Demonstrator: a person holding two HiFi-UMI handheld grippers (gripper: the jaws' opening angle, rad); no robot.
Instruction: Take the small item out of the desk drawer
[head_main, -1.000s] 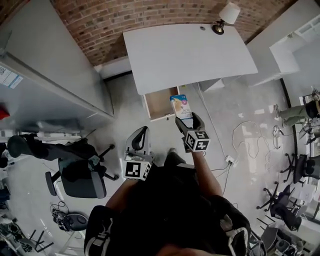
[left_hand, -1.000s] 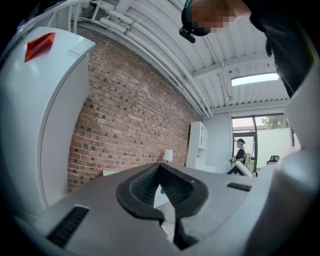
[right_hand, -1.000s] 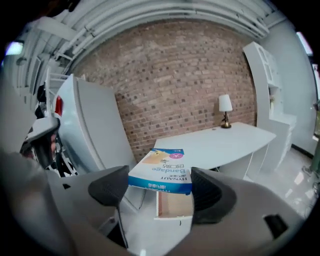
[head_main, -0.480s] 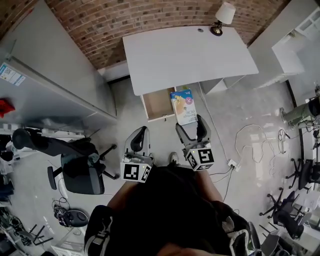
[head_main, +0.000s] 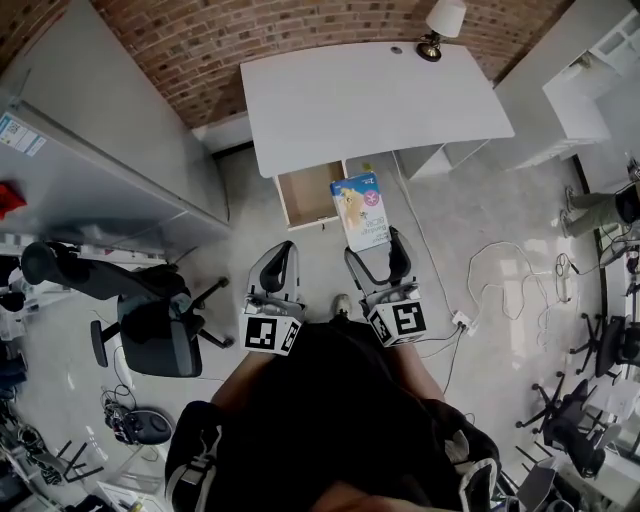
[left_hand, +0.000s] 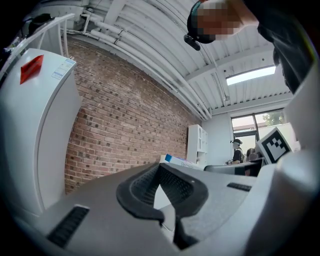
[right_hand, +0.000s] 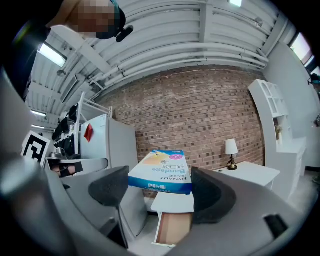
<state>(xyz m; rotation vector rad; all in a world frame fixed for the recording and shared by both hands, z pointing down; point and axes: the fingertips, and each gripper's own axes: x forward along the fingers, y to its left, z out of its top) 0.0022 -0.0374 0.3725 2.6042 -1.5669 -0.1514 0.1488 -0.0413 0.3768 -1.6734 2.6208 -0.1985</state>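
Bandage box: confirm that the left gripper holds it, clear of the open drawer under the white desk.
Not the left: the right gripper holds the bandage box, as the right gripper view shows, clear of the open drawer under the white desk.

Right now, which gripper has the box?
The right gripper, its jaws clamped on the blue bandage box. The left gripper is shut on nothing.
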